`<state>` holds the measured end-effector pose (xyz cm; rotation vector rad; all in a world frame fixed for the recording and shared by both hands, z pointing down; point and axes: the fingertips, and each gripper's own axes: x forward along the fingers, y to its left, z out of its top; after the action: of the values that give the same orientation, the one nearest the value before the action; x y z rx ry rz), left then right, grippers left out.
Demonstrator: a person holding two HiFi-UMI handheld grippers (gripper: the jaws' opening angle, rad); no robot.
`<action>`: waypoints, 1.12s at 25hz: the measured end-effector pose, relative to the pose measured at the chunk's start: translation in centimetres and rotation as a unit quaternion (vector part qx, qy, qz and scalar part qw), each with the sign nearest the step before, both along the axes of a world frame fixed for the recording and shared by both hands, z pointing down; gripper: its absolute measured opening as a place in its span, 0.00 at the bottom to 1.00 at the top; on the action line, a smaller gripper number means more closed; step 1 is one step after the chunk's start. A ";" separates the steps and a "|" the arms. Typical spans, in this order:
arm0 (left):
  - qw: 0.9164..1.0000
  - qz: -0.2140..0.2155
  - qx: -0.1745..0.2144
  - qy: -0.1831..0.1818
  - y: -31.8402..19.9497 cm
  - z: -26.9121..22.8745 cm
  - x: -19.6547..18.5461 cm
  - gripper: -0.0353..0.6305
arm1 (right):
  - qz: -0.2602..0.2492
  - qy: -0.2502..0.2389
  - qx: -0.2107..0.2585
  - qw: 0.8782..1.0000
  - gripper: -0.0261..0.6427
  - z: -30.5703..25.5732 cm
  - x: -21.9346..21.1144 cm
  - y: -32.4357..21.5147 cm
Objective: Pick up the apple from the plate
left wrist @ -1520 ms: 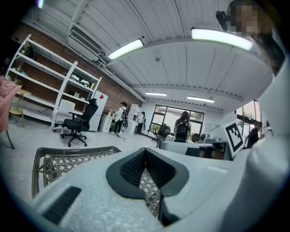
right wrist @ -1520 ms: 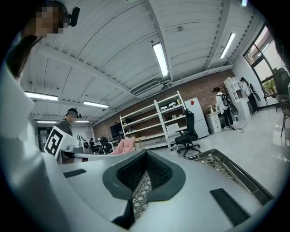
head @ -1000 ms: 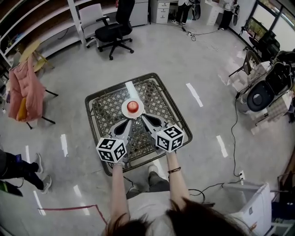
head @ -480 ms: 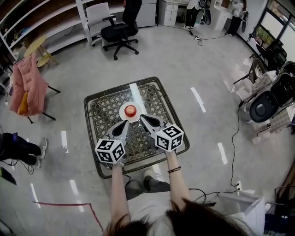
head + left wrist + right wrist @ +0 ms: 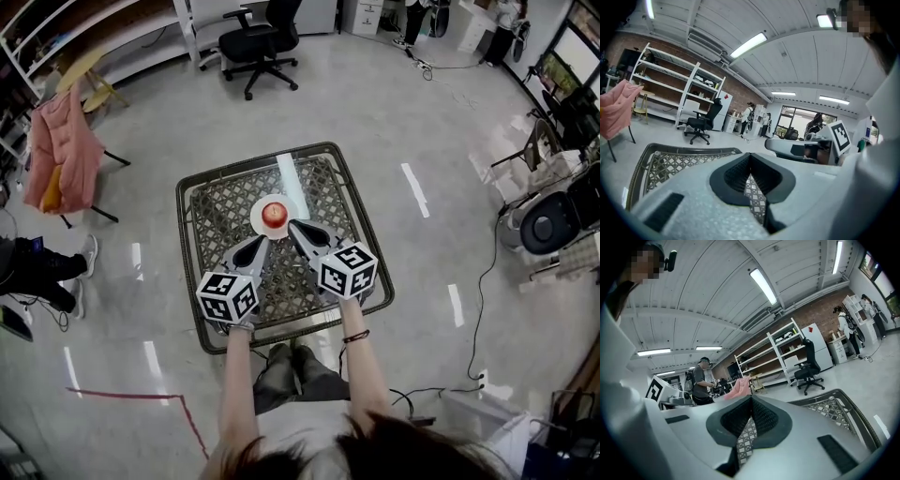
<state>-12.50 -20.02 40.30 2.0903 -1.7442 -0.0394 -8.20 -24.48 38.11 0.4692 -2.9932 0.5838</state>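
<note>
Head view looks down on the lattice tabletop [image 5: 319, 192], where the white plate [image 5: 255, 217] sits mid-surface with the apple [image 5: 273, 214] at its centre, within easy reach. I hold my left claw [image 5: 263, 240] and right claw [image 5: 292, 226] low on the near side, tips converging just beside the plate's rim, I judge to line up the approach. Both are pressed shut on nothing, so one must open before any grasp.
</note>
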 end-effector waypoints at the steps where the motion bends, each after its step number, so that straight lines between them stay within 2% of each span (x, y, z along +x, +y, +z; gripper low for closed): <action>1: 1.000 0.001 -0.006 0.001 -0.1 0.5 -0.2 0.07 | -0.001 -0.001 -0.002 1.000 0.05 0.3 -0.2 -0.1; 6: 0.999 0.009 -0.033 0.011 -0.9 2.9 -1.2 0.07 | -0.010 0.005 -0.013 1.000 0.05 2.5 -1.1 -1.0; 8: 0.999 0.010 -0.042 0.004 -1.2 3.9 -1.6 0.07 | -0.014 0.013 -0.016 1.000 0.05 3.5 -1.3 -1.4; 16: 0.998 0.020 -0.054 -0.001 -2.5 7.7 -3.1 0.07 | -0.011 0.036 -0.022 0.999 0.05 7.6 -2.0 -3.1; 28: 0.995 0.045 -0.084 -0.004 -4.5 11.1 -3.7 0.07 | -0.013 0.033 -0.052 0.998 0.05 11.0 -2.6 -5.4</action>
<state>-16.21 -24.52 51.45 2.0457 -1.5961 0.1388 -10.78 -29.90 49.13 0.4331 -2.8841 0.7036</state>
